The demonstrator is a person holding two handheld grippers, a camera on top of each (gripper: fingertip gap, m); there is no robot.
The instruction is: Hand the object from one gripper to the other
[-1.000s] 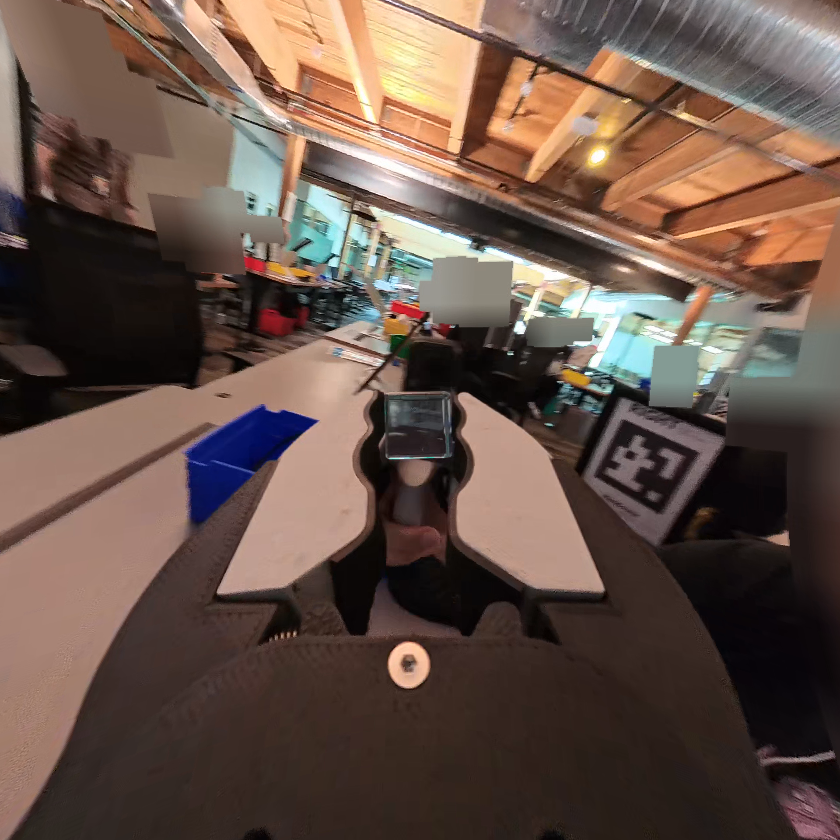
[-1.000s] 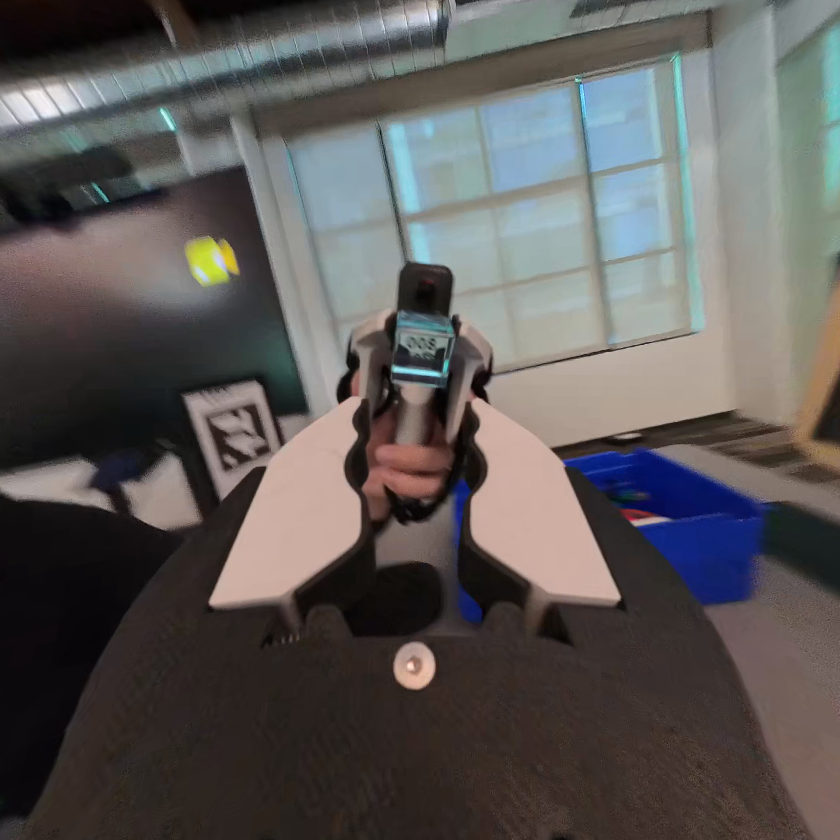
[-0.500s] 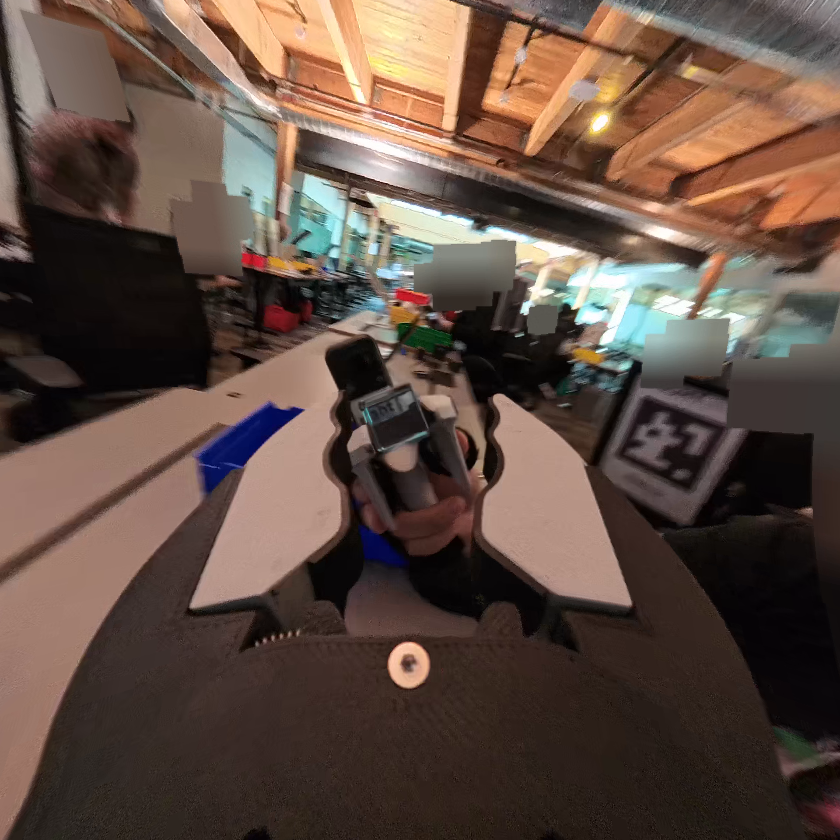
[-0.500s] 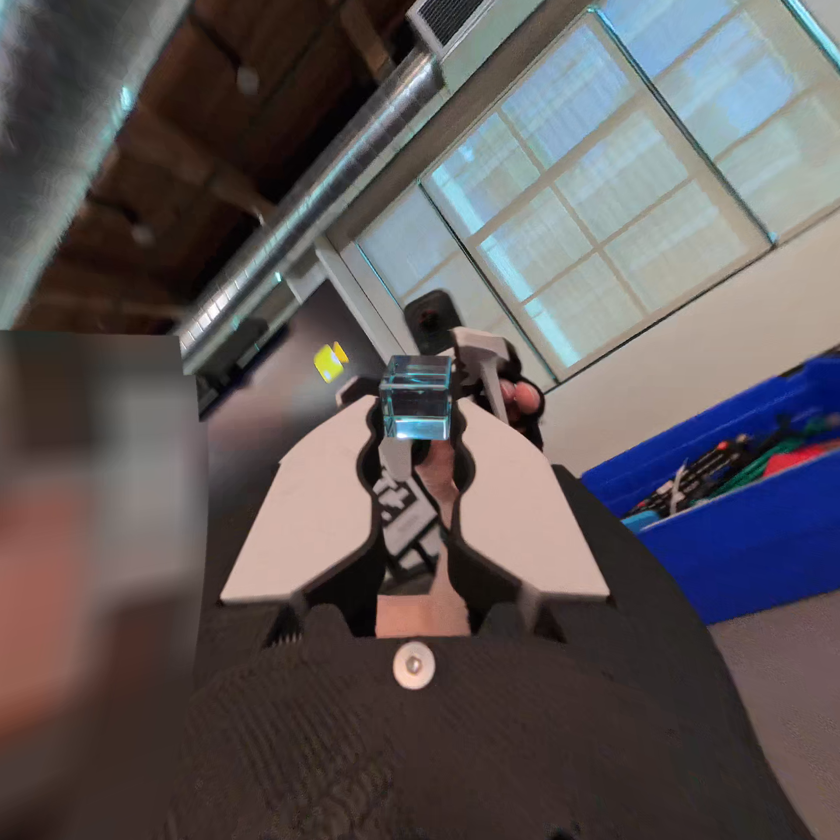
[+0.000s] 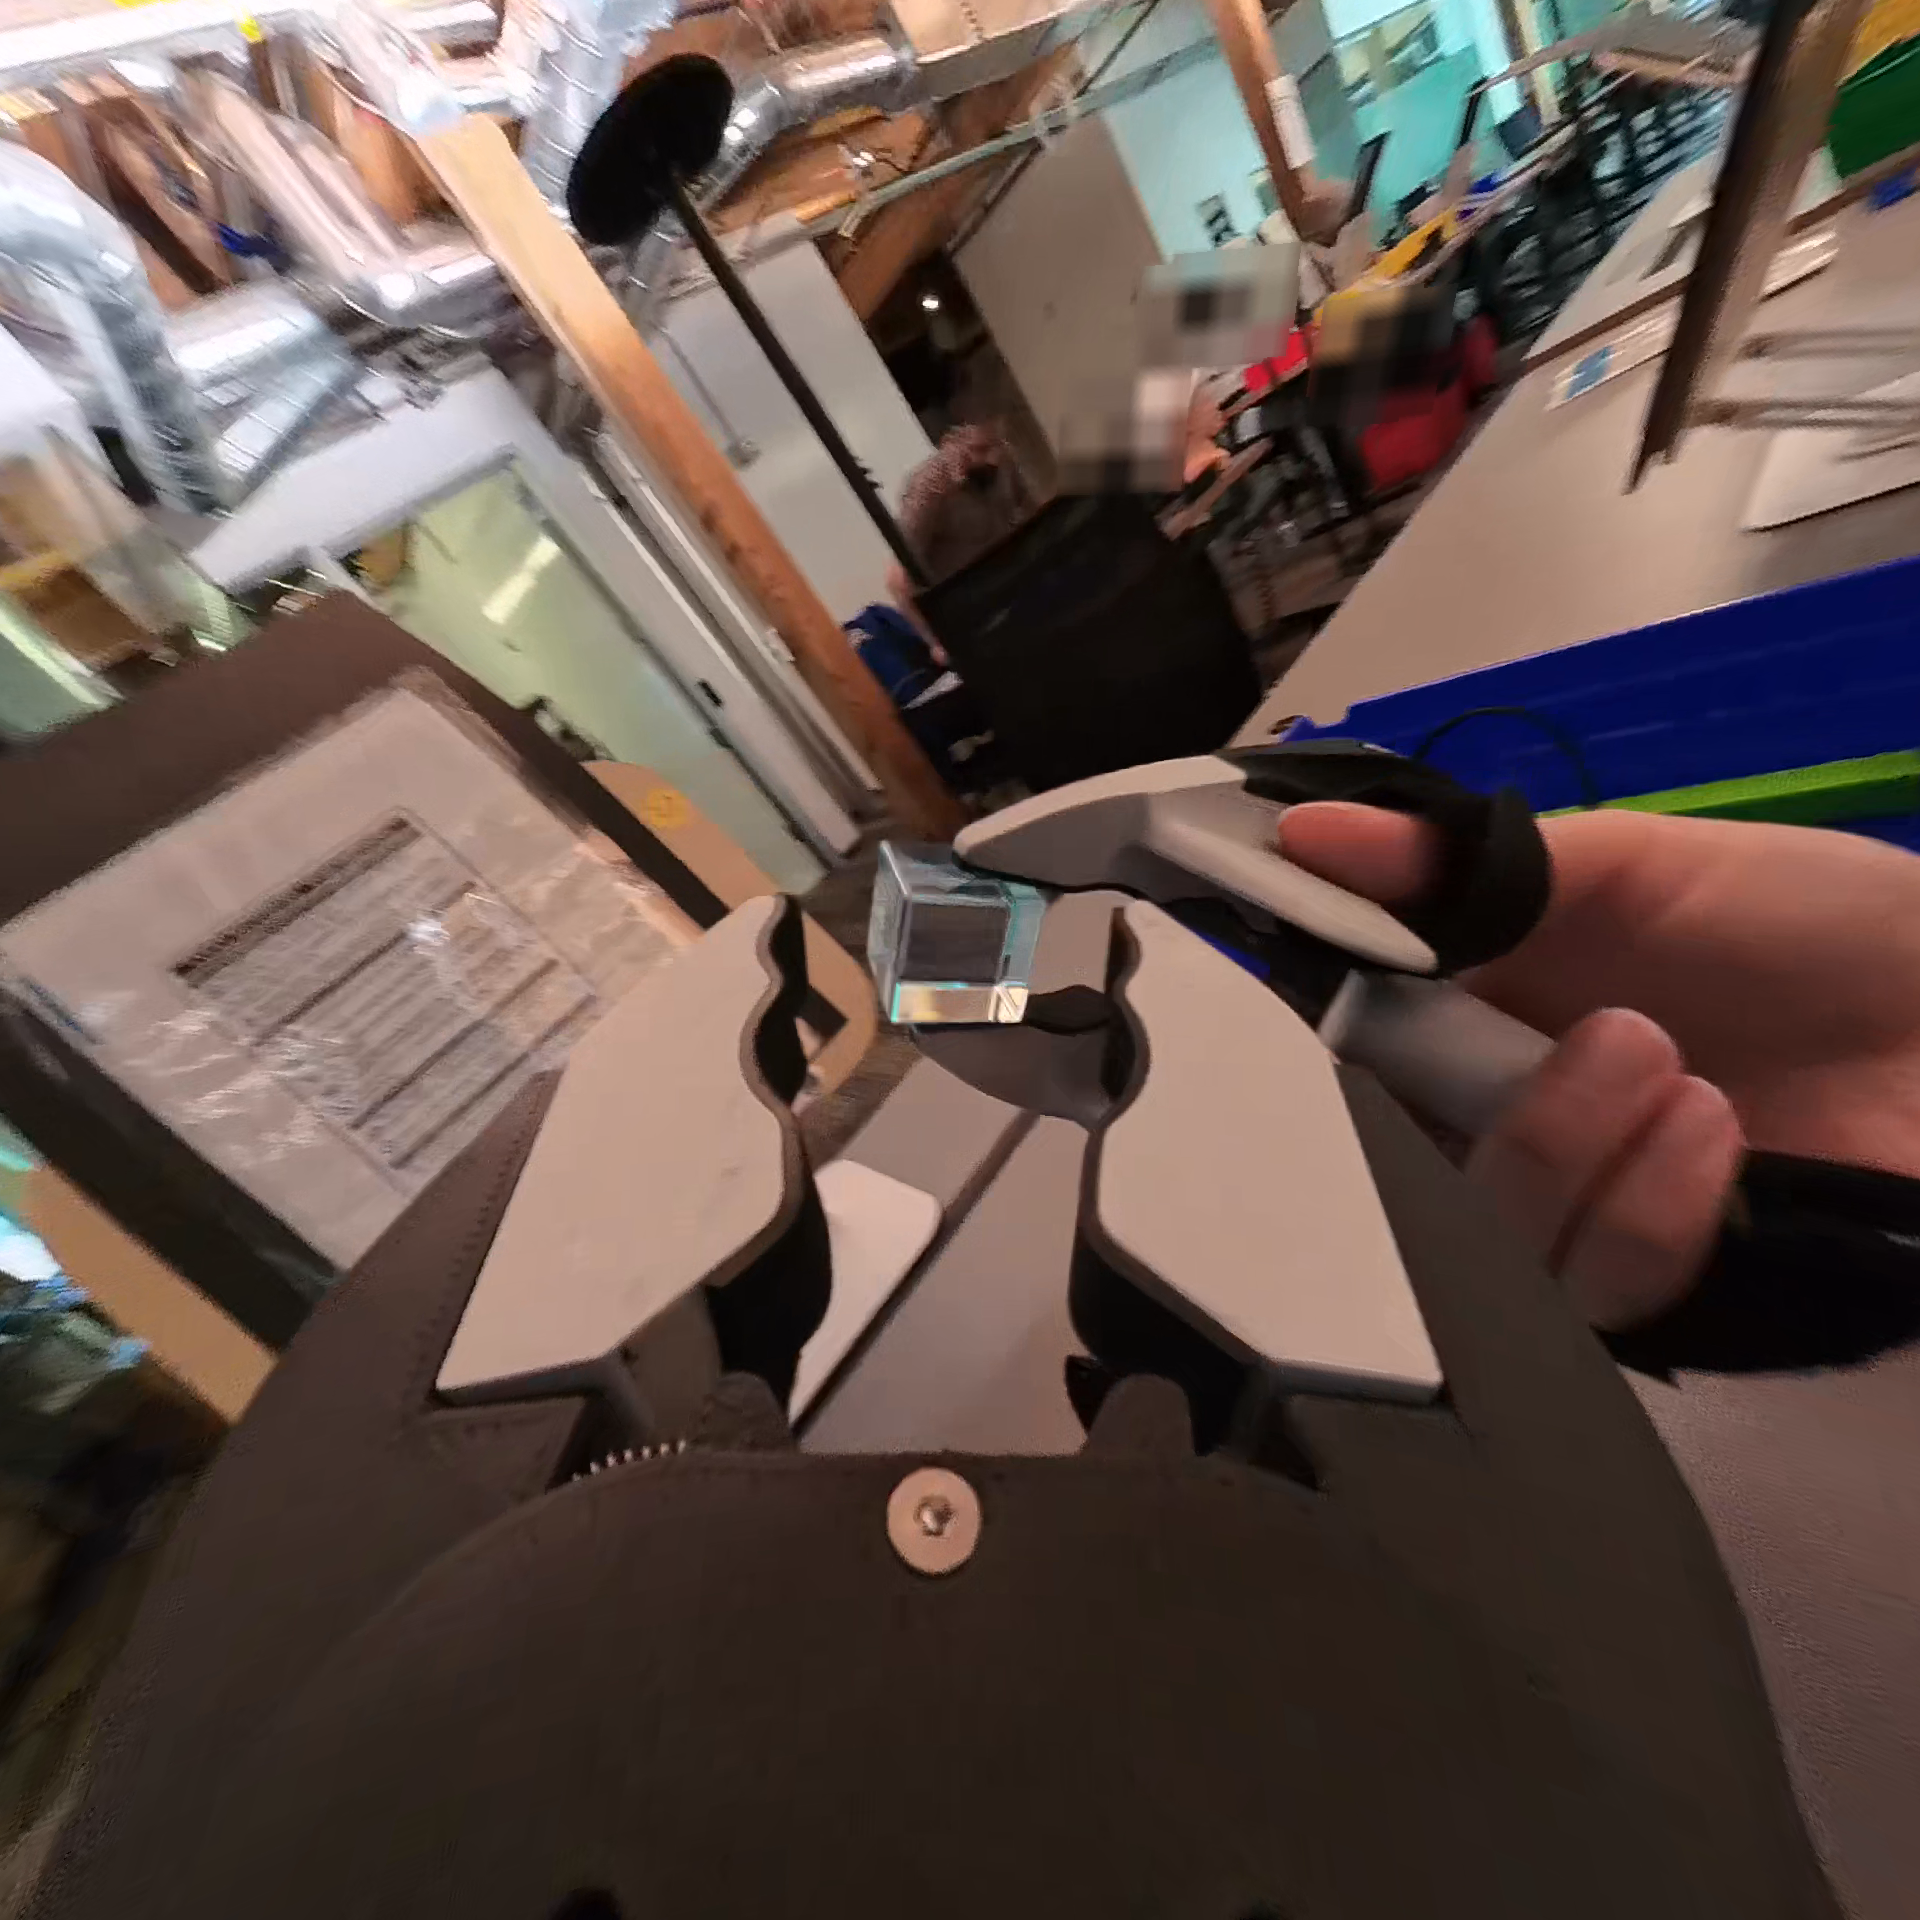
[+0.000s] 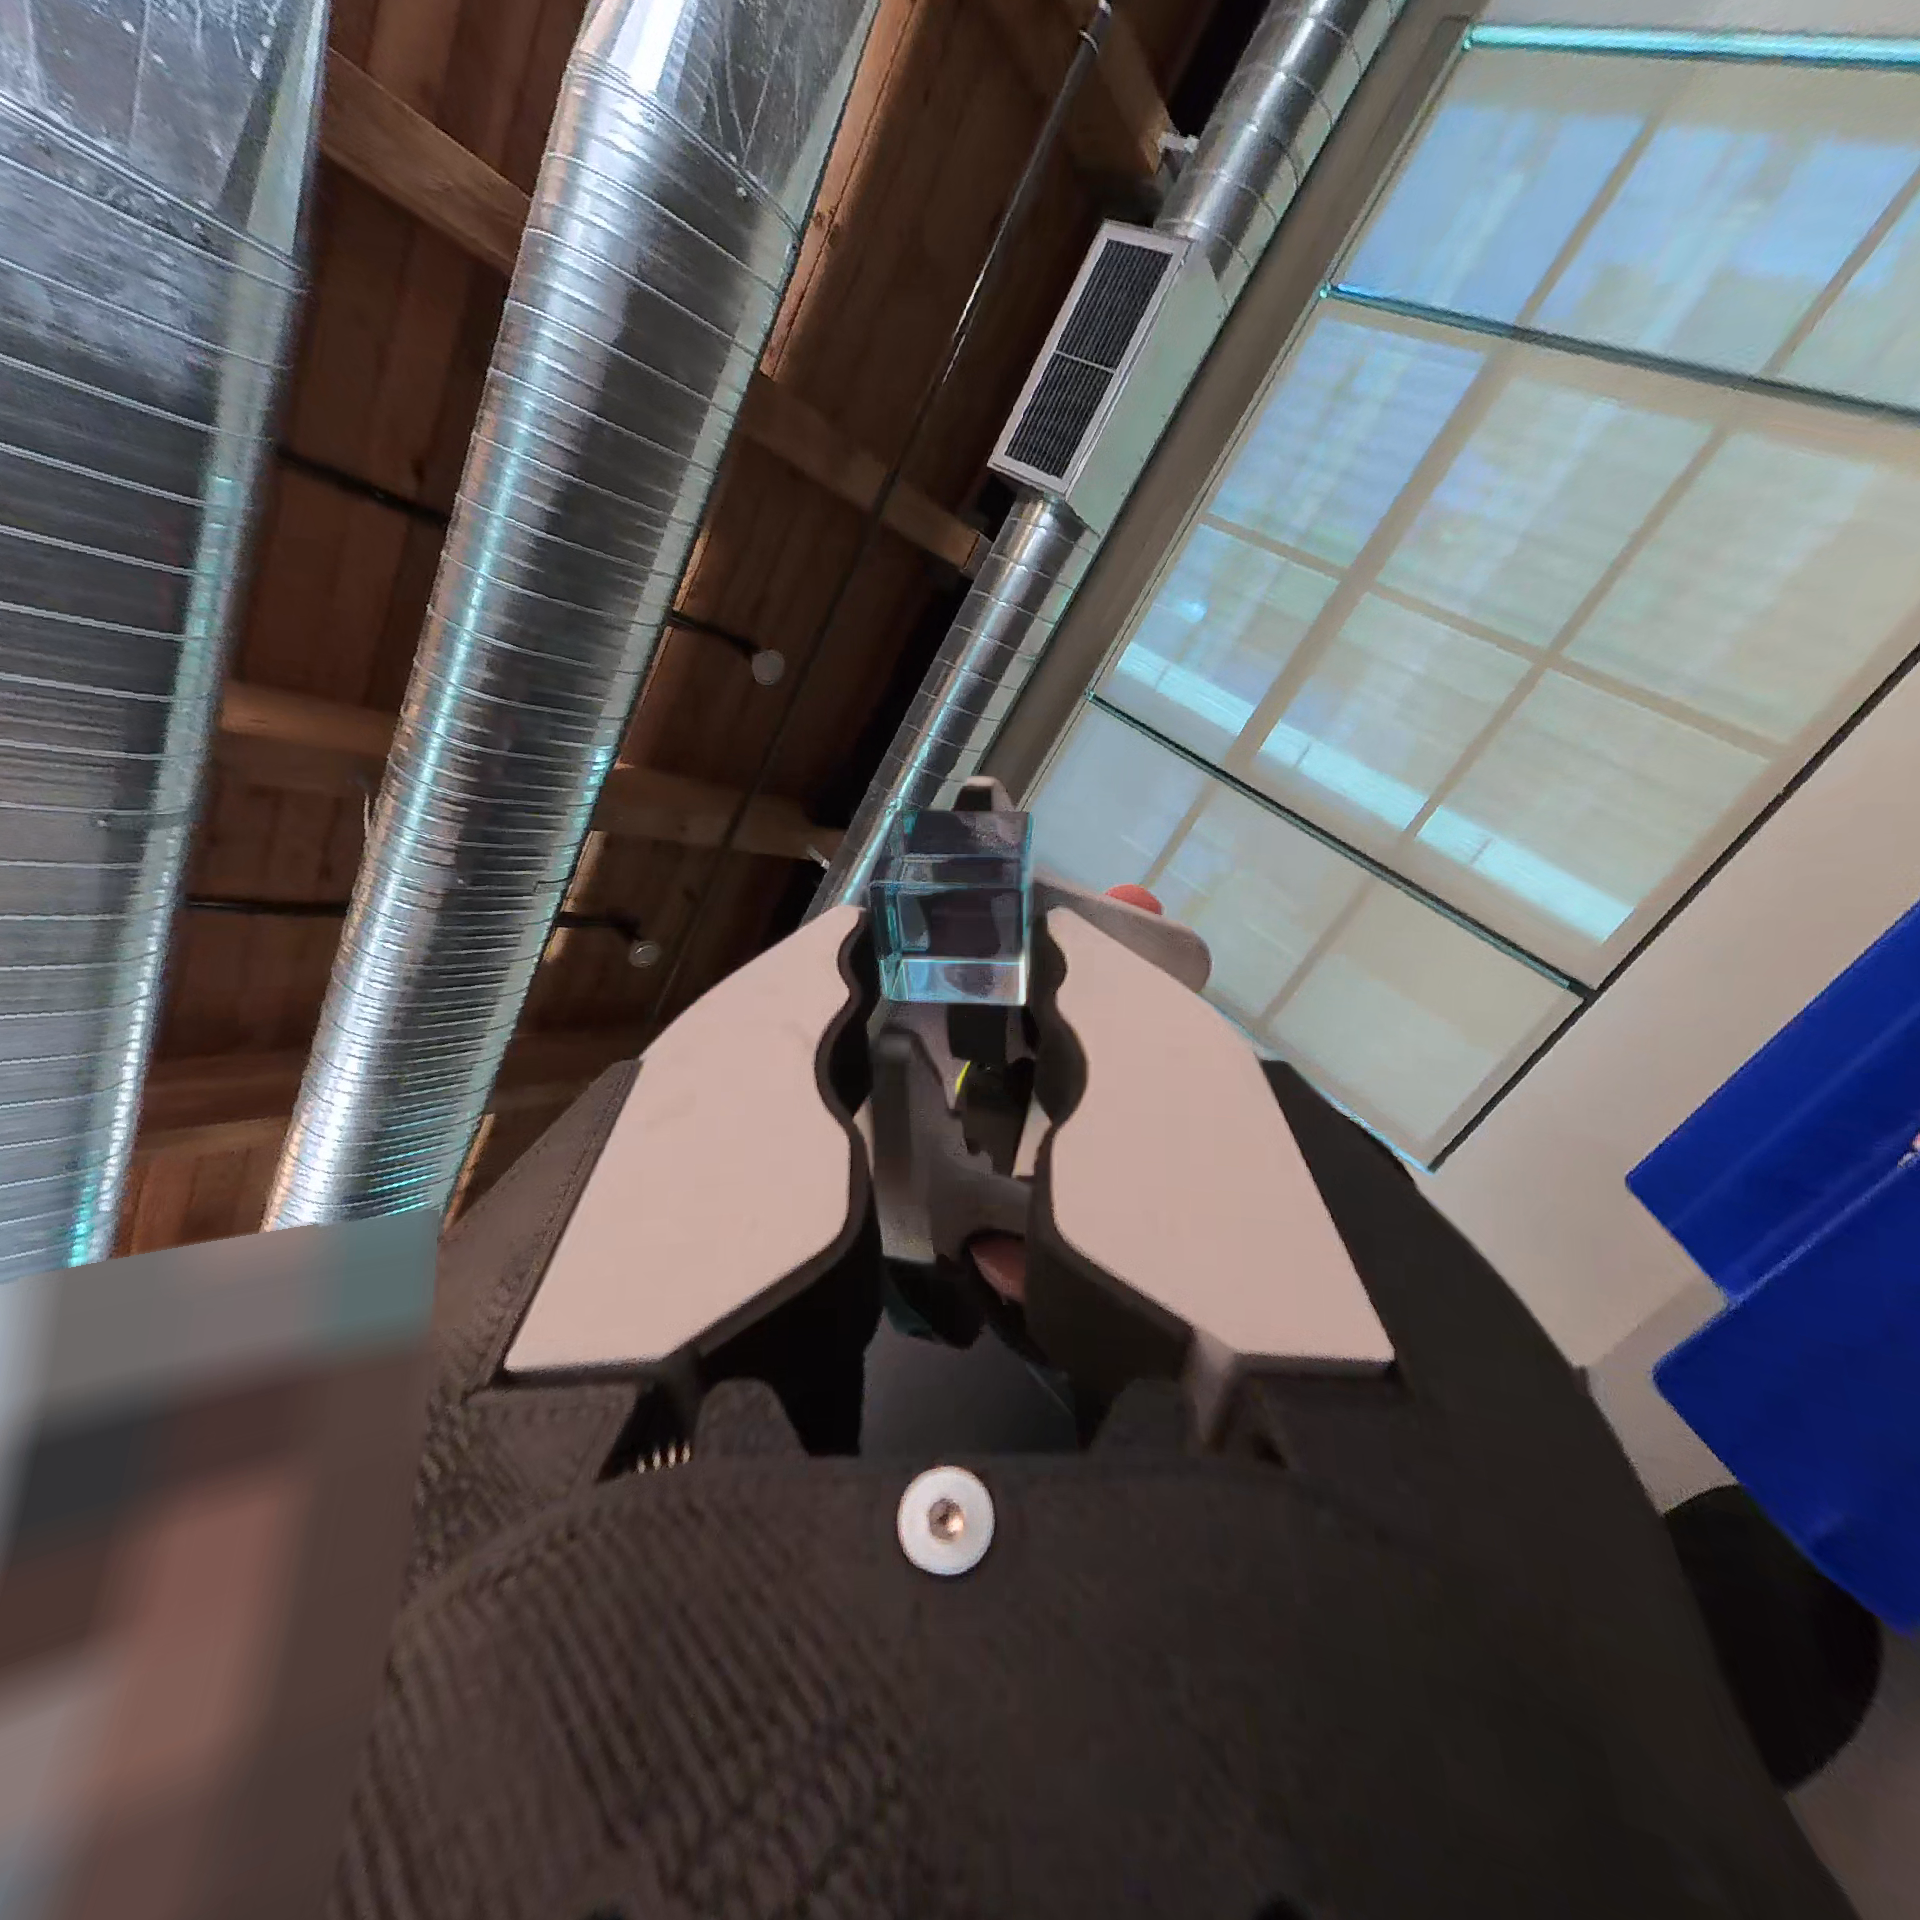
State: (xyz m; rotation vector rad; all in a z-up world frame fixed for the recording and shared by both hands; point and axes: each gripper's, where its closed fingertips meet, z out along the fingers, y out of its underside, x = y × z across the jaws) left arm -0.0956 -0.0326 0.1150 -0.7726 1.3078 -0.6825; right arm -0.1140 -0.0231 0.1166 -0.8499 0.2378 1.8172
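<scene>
Cube: a small clear glass cube [image 6: 954, 914] with a bluish tint at its edges. It is in the air, at the fingertips of the right gripper [image 6: 951, 961], and not on any table.

Right gripper: clenched on the cube. In the right wrist view both white fingers [image 6: 727, 1132] press against the cube's two sides, and only the tips hold it, so most of the cube sticks out in front.

Same grip from the other side: in the left wrist view the cube [image 5: 956, 935] is clamped between the right gripper's upper finger [image 5: 1132, 842] and a lower one that is mostly hidden. The person's hand [image 5: 1642, 1039] holds this gripper's handle and squeezes its trigger.

Left gripper: released. The left gripper [image 5: 951, 971] has its jaws spread wide; the cube appears in the gap near their tips and seems to touch neither, though depth is hard to judge.

Why held so: the two grippers meet at an angle to each other, probably so that the free faces of the cube are offered to the open jaws.

Stage: it seems the cube is now with the right gripper only; which way the handover goes cannot be told from this alone.

Surroundings: a blue bin [image 5: 1662, 665] lies behind the hand; silver ducts [image 6: 582, 520] and a large window [image 6: 1507, 571] are behind the cube.
</scene>
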